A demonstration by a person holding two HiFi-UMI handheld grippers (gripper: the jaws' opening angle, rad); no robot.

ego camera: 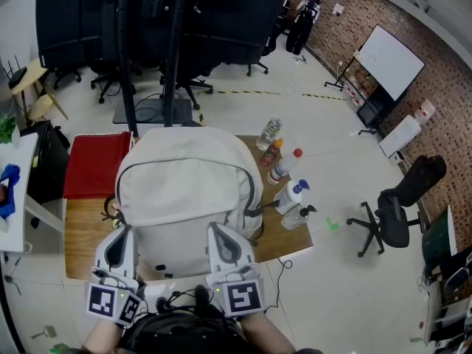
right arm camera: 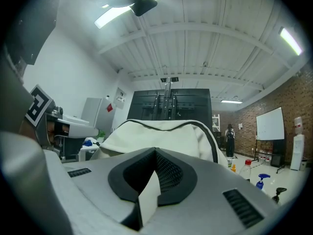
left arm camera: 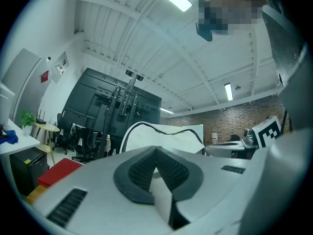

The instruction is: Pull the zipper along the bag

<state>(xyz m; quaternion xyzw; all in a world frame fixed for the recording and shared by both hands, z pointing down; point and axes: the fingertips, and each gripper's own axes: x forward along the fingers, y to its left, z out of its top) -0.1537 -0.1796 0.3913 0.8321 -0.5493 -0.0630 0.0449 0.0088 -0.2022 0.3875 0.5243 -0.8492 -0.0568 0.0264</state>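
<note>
A cream backpack with a dark zipper line arching round its top stands on a small wooden table. Its upper edge shows ahead in the left gripper view and in the right gripper view. My left gripper rests at the bag's near left corner and my right gripper at its near right side. Both are shut with nothing between the pads. The zipper pull is not visible to me.
A red folder lies on the table's left part. Several bottles, among them spray bottles, stand right of the bag. Black office chairs and a dark rig surround the table; a whiteboard leans against the brick wall.
</note>
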